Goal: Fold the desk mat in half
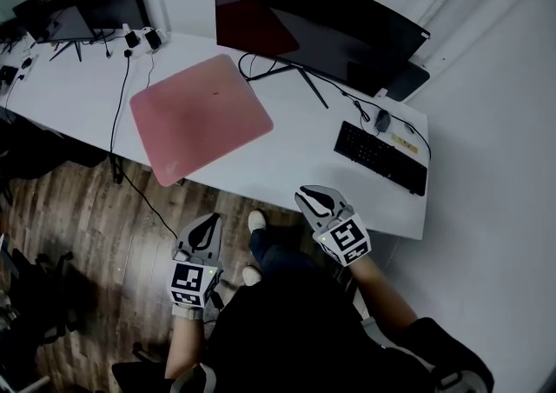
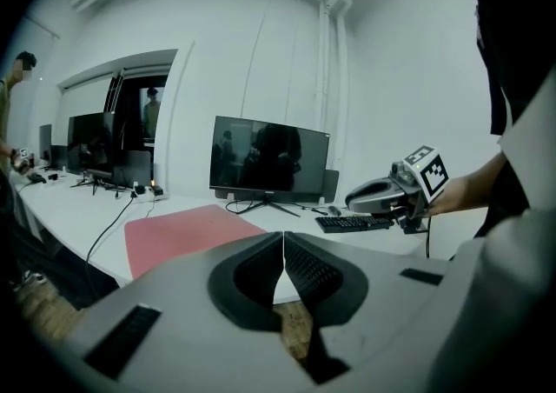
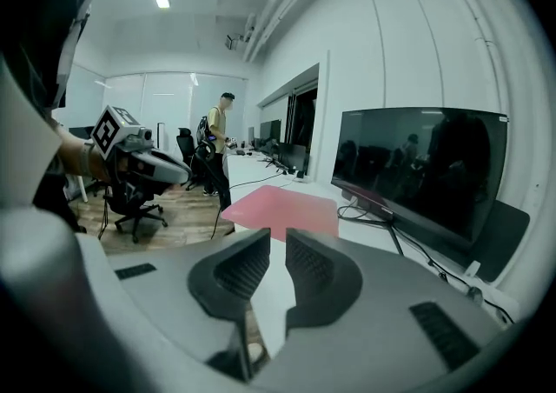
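Observation:
The pink desk mat (image 1: 201,116) lies flat and unfolded on the white desk (image 1: 287,165), its near corner reaching over the front edge. It also shows in the left gripper view as the mat (image 2: 187,235) and in the right gripper view as the mat (image 3: 282,209). Both grippers hang short of the desk, over the wooden floor and the person's legs, touching nothing. My left gripper (image 1: 208,223) (image 2: 283,235) is shut and holds nothing. My right gripper (image 1: 308,197) (image 3: 278,235) holds nothing, with only a thin slit between its jaws. Each gripper sees the other: right gripper (image 2: 352,201), left gripper (image 3: 180,176).
A wide dark monitor (image 1: 321,30) stands behind the mat, with a black keyboard (image 1: 380,157) and a mouse (image 1: 383,120) to its right. Cables (image 1: 122,96) run across the desk and down its front. A smaller screen (image 1: 61,22) sits far left. Office chairs (image 3: 130,200) and a person (image 3: 217,152) are farther off.

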Available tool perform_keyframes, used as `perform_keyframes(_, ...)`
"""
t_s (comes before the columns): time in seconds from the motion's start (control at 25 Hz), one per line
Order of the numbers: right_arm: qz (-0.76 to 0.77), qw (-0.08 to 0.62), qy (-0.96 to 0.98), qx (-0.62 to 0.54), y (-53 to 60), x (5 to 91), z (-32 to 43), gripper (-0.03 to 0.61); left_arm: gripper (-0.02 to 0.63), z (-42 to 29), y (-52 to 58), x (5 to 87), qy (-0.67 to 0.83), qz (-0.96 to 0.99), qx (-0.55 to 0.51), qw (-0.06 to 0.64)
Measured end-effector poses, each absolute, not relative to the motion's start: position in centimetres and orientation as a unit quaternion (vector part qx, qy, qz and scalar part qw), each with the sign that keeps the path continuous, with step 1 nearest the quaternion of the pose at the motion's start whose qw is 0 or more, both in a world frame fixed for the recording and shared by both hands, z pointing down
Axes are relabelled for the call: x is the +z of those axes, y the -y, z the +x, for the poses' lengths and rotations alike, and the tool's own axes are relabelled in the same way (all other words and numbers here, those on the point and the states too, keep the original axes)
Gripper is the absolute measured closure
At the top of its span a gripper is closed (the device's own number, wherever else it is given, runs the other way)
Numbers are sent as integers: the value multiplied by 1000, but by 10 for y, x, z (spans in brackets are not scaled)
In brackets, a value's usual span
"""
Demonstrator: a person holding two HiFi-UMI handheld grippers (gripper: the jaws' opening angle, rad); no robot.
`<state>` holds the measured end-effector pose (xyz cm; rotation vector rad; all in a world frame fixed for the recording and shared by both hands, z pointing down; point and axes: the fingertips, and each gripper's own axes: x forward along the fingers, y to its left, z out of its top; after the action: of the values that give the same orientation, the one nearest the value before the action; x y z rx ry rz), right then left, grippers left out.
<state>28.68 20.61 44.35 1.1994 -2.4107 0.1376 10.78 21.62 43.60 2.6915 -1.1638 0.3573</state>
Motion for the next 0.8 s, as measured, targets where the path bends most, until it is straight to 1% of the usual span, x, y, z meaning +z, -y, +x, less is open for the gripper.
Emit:
perform_keyframes(0.36,394,261,880,56,-118,472,289,501,604,115,-136,453,407,895,147,113)
perform_keyframes(0.72,333,291,894,66,-39,510,296,430,603,145,-66,481,410,881,191,139)
perform_keyframes(0.8,317,302,897,60,-27,522,296,420,587,152,-55,490,408,878,205,142)
